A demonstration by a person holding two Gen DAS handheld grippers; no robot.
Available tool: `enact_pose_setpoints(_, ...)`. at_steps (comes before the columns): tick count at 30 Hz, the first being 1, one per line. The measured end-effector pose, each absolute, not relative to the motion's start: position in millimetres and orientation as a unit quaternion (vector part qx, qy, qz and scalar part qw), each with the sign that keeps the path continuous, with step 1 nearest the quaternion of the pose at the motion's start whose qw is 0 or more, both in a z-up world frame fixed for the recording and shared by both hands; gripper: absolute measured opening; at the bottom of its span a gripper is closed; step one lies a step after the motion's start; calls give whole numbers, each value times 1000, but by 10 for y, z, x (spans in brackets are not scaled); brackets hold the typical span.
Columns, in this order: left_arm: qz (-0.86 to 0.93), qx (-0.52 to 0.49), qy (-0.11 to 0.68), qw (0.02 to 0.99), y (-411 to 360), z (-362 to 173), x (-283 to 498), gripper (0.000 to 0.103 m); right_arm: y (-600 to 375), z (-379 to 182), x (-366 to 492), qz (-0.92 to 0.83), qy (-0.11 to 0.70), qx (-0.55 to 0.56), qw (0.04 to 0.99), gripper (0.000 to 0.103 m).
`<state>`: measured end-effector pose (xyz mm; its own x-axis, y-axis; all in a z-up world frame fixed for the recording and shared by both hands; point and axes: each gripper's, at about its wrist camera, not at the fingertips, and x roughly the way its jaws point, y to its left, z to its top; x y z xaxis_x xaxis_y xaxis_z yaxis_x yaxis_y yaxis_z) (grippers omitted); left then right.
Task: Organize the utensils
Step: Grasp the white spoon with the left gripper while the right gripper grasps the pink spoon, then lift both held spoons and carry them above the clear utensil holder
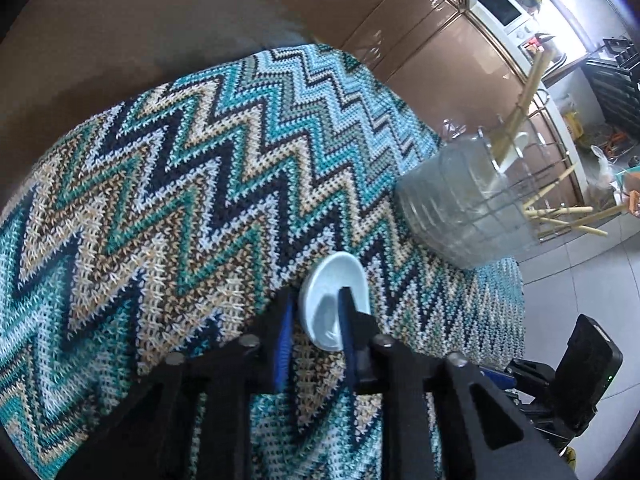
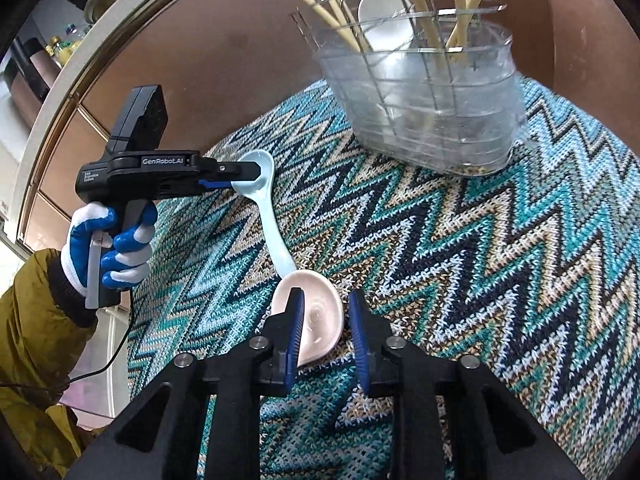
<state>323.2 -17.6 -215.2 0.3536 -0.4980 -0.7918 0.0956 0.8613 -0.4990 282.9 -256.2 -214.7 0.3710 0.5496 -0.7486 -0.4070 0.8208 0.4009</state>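
Blue spoon (image 2: 264,200) pinched at its bowl by left gripper (image 2: 244,176), pink spoon (image 2: 316,316) between right gripper (image 2: 326,320) – jaws parted, left finger touching

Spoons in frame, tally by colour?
Light blue spoon, in the left tool: 1
Pink spoon, between the right tool fingers: 1
White spoon, in the clear holder: 1
Total: 3

Pale blue ceramic spoon (image 2: 262,200) lifted at an angle, bowl end up. Pink spoon (image 2: 316,316) below it w/ bowl up, over zigzag cloth. Clear ribbed holder (image 2: 432,120) upright behind, w/ bamboo chopsticks (image 2: 460,8) & white spoon (image 2: 386,20) inside.
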Motion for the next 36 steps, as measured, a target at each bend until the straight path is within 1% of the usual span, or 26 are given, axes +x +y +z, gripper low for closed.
enact_pose_setpoints(1,-184,-187,539,801,-177,-2161,3240,11,-2548,-2174,2850,293,484,73,821,16)
enact_pose_setpoints(2,-184,-188,539,800,-172,-2168,3246,9,-2531,-2204,2870,295,489,70,818,12)
enact_pose_setpoints(3,-185,-190,538,800,-167,-2172,3248,9,-2510,-2236,2884,296,495,63,815,9)
enact_pose_setpoints(11,-192,-174,510,820,-119,-1983,3085,8,-2403,-2206,2814,280,478,37,832,7)
enact_pose_setpoints(23,-197,-141,450,860,21,-1359,2655,7,-2403,-1660,2323,239,409,14,881,6)
enact_pose_setpoints(36,-197,-137,407,881,157,-880,2222,7,-2537,-1184,1886,191,360,5,913,6)
